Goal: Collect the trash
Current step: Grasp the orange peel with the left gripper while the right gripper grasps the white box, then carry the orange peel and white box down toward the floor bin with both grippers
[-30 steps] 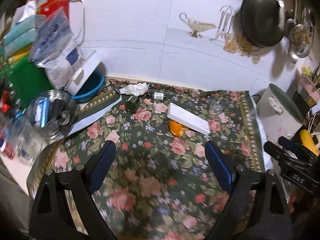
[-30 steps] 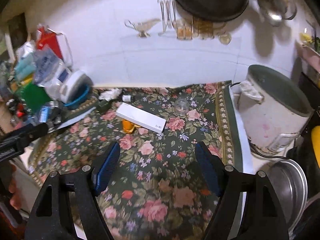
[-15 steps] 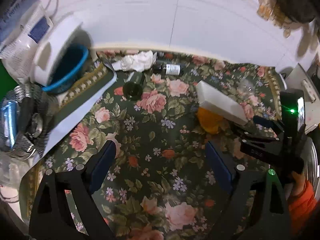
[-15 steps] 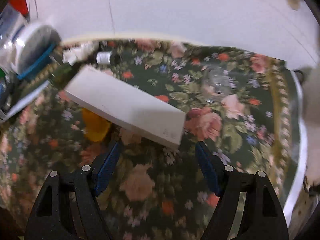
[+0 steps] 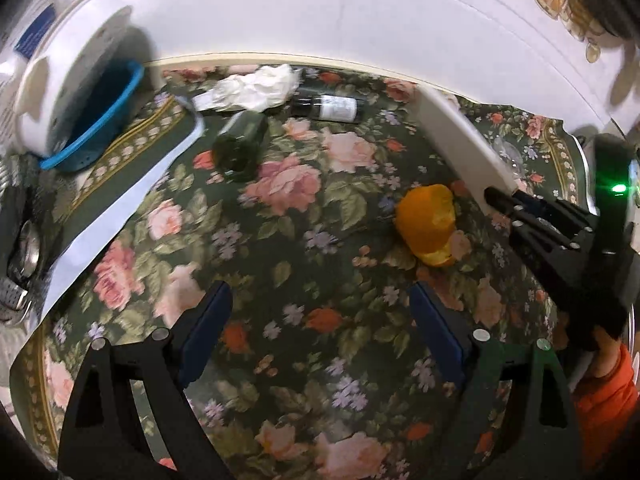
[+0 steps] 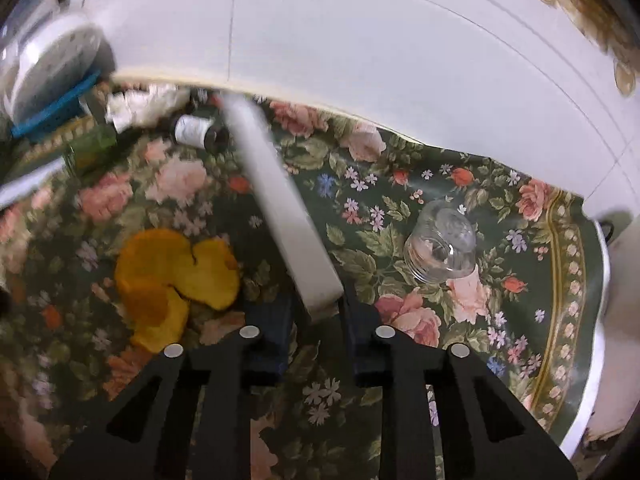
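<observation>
One item gripped: white box [image 6: 280, 208], long and flat, near end clamped between the pads of the right tongs [image 6: 320, 312]; far end tilts up toward the wall.
Box position: over the floral surface [image 5: 304, 288], just beside the orange peel [image 6: 172, 280], clear jar [image 6: 442, 246] on its other side.
Right tongs: jaws drawn together on the box's short end, only a small part of it between the pads.
Left tongs [image 5: 320, 328]: jaws wide apart, nothing between them, hovering over bare cloth short of the peel [image 5: 428, 224].
Other trash: crumpled tissue [image 5: 256, 88], small labelled bottle [image 5: 328, 107], dark green bottle [image 5: 240, 148], all near the back wall.
Surroundings: blue basket [image 5: 96, 120] with a white lid-like object at left; a person's orange sleeve [image 5: 604, 392] behind the right tongs.
Risk 1: end-grip on a long box; it could pivot or slip out if swung fast.
Risk 2: swinging far end could knock the labelled bottle or roll the jar.
Risk 3: peel is soft and low; left pads may skid over it or snag cloth.
</observation>
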Demonstrator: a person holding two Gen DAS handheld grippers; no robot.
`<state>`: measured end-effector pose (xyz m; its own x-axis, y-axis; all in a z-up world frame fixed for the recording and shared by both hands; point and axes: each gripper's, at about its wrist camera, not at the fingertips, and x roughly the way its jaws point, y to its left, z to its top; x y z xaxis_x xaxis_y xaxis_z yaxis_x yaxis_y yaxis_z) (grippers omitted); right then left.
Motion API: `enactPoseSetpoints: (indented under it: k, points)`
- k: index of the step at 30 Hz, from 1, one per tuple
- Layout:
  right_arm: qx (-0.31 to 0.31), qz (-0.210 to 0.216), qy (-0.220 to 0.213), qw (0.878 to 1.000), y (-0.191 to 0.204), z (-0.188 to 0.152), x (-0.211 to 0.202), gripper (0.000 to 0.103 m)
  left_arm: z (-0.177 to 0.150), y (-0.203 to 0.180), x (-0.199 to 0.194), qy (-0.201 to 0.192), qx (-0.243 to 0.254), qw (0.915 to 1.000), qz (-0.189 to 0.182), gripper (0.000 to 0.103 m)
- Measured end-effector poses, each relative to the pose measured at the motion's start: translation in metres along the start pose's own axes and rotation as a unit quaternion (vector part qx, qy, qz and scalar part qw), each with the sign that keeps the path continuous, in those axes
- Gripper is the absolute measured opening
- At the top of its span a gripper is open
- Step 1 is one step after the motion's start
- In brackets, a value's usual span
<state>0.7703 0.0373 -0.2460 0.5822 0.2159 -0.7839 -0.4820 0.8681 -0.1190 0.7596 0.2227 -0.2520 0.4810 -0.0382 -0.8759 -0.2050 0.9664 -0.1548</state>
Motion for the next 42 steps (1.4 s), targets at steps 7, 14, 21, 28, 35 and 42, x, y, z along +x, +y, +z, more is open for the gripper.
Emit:
enactPoseSetpoints:
  k: [7, 14, 21, 28, 35, 42]
  points:
    - [0.063, 0.027, -0.007, 0.998, -0.034, 0.003, -0.038, 0.015, 0.026, -0.028, 0.034, 0.012, 0.007, 0.9990, -0.042, 0.083]
    - [0.126, 0.041, -0.006, 0.991, -0.053, -0.018, -0.056, 0.015, 0.040, -0.044, 0.071, 0.033, 0.001, 0.9969, -0.071, 0.057]
    - [0.181, 0.046, -0.004, 0.982, -0.069, -0.042, -0.078, 0.015, 0.037, -0.056, 0.065, 0.020, 0.023, 0.9986, -0.042, 0.015]
    - [0.204, 0.051, -0.016, 0.978, -0.082, -0.065, -0.108, 0.015, 0.015, -0.078, 0.016, -0.022, 0.059, 0.9979, -0.015, 0.013]
    - [0.194, 0.061, -0.063, 0.977, -0.097, -0.087, -0.171, 0.015, -0.028, -0.111, -0.068, -0.086, 0.050, 0.9950, -0.007, 0.013]
    - [0.168, 0.077, -0.117, 0.976, -0.104, -0.116, -0.246, 0.015, -0.089, -0.140, -0.157, -0.148, 0.030, 0.9886, 0.002, 0.013]
